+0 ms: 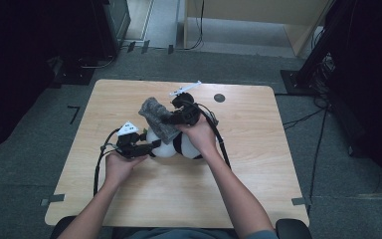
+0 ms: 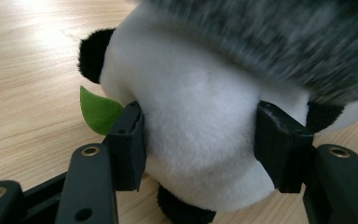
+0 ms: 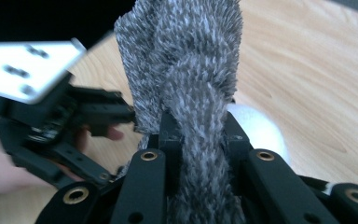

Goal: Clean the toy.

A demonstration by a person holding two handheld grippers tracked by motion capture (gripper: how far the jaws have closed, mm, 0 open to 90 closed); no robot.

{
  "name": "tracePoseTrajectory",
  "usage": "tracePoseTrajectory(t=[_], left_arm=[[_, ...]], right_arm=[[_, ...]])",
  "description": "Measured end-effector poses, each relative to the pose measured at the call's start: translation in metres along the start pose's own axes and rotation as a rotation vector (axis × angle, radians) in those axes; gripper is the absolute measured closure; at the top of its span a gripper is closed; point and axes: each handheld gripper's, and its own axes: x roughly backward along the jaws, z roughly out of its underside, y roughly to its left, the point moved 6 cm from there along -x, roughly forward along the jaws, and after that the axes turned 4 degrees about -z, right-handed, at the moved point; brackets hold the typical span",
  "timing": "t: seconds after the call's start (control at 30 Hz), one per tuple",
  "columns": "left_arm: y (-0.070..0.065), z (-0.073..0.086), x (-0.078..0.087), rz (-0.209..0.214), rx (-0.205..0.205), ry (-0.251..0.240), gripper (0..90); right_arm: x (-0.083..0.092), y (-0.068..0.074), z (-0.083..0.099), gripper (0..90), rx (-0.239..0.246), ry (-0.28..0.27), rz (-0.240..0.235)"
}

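A black and white panda plush lies in the middle of the wooden table. My left gripper comes in from the left and is shut on its white head, one pad pressing each side. A green felt leaf sticks out beside the left pad. A grey fuzzy cloth hangs over the top of the panda's head. My right gripper is shut on this grey cloth, which bunches up between its jaws. Beyond it, the panda's white fur and the left gripper show.
A small dark round disc sits near the table's far edge. Cables trail from both grippers across the tabletop toward the person. Dark equipment stands on the grey floor at the far left and right.
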Motion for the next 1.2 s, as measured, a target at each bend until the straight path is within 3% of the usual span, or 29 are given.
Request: tracePoseTrajectory(t=[0.07,0.23,0.5,0.87,1.2], left_arm=[[0.000,0.000,0.000,0.000,0.002,-0.001,40.4],[0.000,0.000,0.000,0.001,0.004,-0.002,40.3],[-0.001,0.000,0.000,-0.001,0.003,-0.004,40.3],[-0.001,0.000,0.000,0.000,0.003,-0.003,40.1],[0.000,0.000,-0.001,0.000,0.005,-0.006,39.3]], right_arm=[[-0.005,-0.002,0.003,76.2,0.007,0.026,0.018],[-0.002,-0.011,0.010,76.0,-0.008,0.025,0.036],[0.026,-0.027,0.023,75.8,-0.021,0.018,0.089],[0.070,-0.044,0.041,75.1,-0.038,-0.034,0.137],[0.100,-0.063,0.067,75.0,-0.097,-0.075,0.174]])
